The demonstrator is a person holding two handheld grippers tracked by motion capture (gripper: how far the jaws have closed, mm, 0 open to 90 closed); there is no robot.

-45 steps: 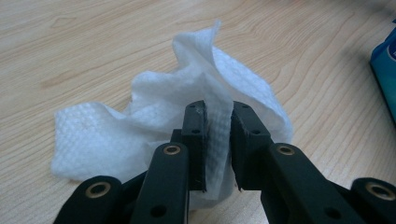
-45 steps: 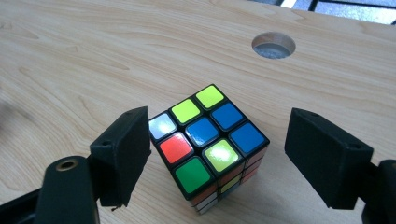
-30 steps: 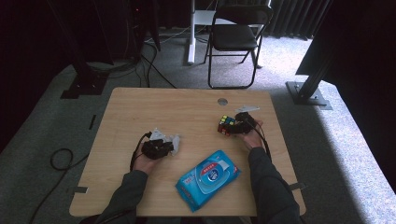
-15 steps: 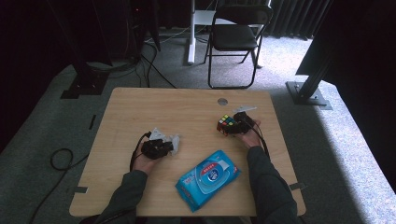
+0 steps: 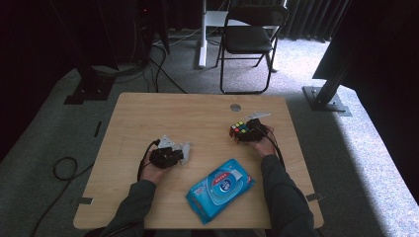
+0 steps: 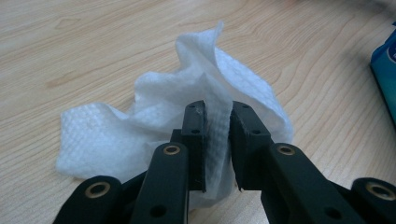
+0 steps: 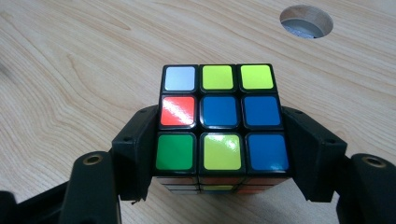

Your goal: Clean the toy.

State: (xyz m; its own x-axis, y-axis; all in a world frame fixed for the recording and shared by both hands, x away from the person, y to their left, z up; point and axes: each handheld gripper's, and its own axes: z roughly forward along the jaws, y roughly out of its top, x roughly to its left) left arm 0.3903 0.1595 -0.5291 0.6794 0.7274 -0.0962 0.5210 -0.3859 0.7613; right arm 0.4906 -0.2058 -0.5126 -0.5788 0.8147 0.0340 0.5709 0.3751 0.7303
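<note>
**On the table: two grippers, each with an item between its jaws**

At the near edge of the wooden table (image 5: 148, 113), between the person's two forearms, lies a blue pack of wet wipes (image 5: 220, 189), flat, label up, set at a slant. It touches neither gripper.

Next out, left of the pack: the left gripper (image 5: 179, 154), held low over the tabletop. Its jaws are clamped on a white wipe (image 6: 154, 116). In the left gripper view a fold of the crumpled sheet is pinched between the two black pads, and the rest of the sheet spreads out on the wood beyond and to the left of the jaws. A corner of the blue pack shows at the right edge of that view.

Farther out, on the right: the right gripper (image 5: 245, 132), resting near the table's right side. A puzzle cube (image 7: 219, 116) stands on the wood between its jaws. The jaws have just been closing, and in the right gripper view each black pad lies against one side of the cube. The cube's top face shows white, yellow-green, red, blue and green stickers.

Beyond the cube: a round hole (image 7: 306, 21) in the tabletop, near the far edge.

Off the table, at the far side: a black folding chair (image 5: 247, 39) on grey carpet.
</note>
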